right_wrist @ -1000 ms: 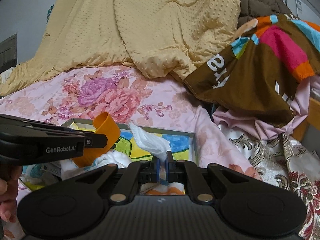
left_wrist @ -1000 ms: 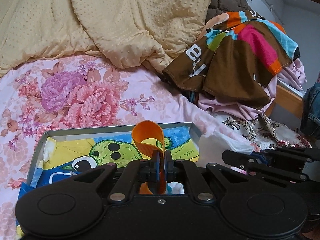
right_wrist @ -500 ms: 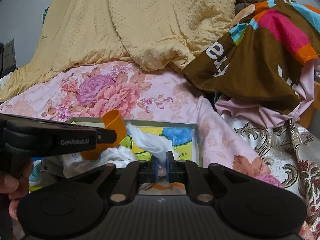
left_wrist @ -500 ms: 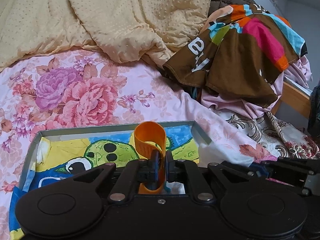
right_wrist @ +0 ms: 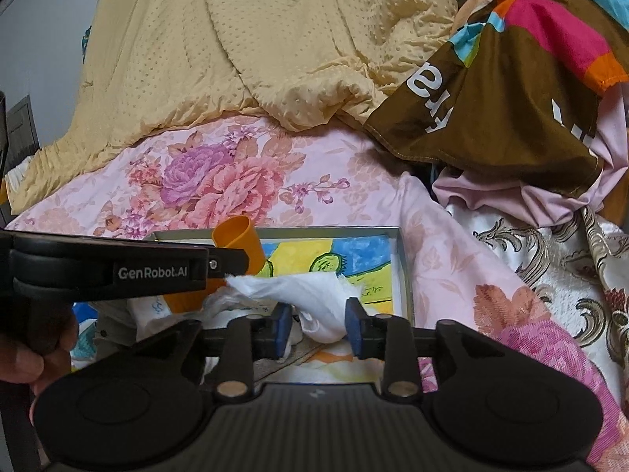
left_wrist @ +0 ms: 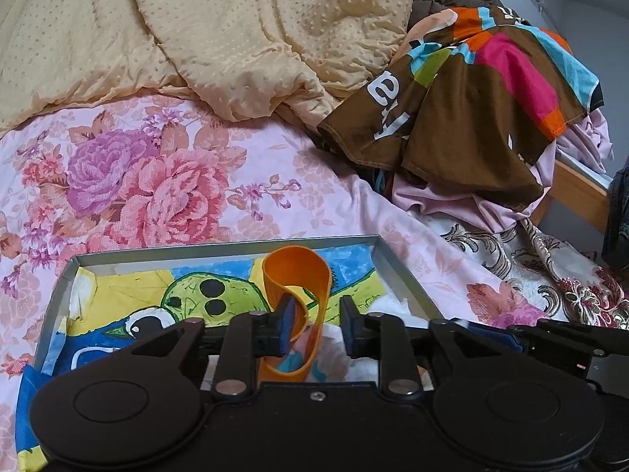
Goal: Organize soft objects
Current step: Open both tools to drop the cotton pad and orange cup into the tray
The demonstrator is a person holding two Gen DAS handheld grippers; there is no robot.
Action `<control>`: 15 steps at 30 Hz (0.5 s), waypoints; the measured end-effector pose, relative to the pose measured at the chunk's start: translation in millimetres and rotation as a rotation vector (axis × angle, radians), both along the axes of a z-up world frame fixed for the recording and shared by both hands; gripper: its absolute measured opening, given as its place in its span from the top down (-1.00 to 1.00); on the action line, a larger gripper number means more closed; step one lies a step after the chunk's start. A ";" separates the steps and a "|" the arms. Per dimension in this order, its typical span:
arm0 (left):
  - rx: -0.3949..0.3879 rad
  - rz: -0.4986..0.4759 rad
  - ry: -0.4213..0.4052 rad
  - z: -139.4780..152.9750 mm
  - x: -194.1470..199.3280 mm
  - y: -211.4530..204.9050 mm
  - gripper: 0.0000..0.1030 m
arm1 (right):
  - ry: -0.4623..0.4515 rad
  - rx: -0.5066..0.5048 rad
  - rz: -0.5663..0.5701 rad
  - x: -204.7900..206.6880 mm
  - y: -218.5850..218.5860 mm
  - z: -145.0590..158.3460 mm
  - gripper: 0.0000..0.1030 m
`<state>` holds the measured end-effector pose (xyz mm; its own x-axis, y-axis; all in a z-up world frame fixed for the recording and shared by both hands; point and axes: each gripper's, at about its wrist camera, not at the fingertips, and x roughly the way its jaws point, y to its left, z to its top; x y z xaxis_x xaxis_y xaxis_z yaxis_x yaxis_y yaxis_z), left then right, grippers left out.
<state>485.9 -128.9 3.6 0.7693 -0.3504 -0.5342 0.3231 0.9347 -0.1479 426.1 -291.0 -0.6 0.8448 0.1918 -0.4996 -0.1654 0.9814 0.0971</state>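
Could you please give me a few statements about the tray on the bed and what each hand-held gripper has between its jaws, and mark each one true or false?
1. The orange band stands between the jaws of the left hand-held gripper. True; those jaws are opening.
2. The tray rests on a bare wooden table. False: it lies on the floral bedsheet.
3. White cloth lies between the jaws of the right hand-held gripper. True; those jaws are opening too.
4. The yellow blanket lies inside the tray. False: it is heaped on the bed beyond the tray.
5. The brown multicoloured garment lies to the left of the tray. False: it lies to the right.
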 end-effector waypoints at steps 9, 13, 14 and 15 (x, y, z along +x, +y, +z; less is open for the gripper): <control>0.002 0.011 0.003 1.2 -3.5 2.3 0.14 | 0.008 0.001 0.005 -2.1 2.1 -0.2 -0.01; -0.015 0.030 0.010 1.2 -5.2 7.2 -0.10 | 0.005 0.003 0.000 -3.6 2.0 1.8 -0.16; -0.018 0.035 0.012 1.2 -5.4 8.4 -0.14 | 0.006 0.004 -0.003 -4.0 1.8 2.1 -0.18; -0.019 0.038 0.014 1.4 -5.5 9.1 -0.17 | 0.007 0.004 -0.005 -3.9 1.5 2.3 -0.23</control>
